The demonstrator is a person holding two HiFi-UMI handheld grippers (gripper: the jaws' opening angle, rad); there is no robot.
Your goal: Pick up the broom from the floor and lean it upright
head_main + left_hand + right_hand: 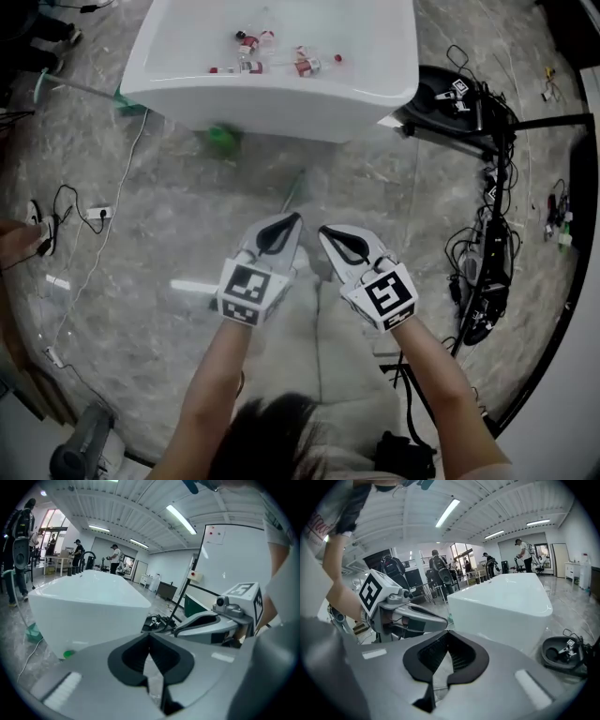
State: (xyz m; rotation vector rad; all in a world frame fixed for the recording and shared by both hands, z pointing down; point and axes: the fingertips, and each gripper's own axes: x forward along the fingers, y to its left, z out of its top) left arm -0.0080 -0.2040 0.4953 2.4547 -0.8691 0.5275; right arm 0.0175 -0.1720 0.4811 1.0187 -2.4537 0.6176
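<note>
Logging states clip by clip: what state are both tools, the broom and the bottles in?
Left tool: shut, empty.
Right tool: shut, empty.
Broom: flat on the floor, ahead of the tools, untouched.
Bottles: lying inside the bathtub.

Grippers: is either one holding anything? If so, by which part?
Nothing is held. The left gripper and the right gripper each have their jaws shut tip to tip with nothing between them.
</note>
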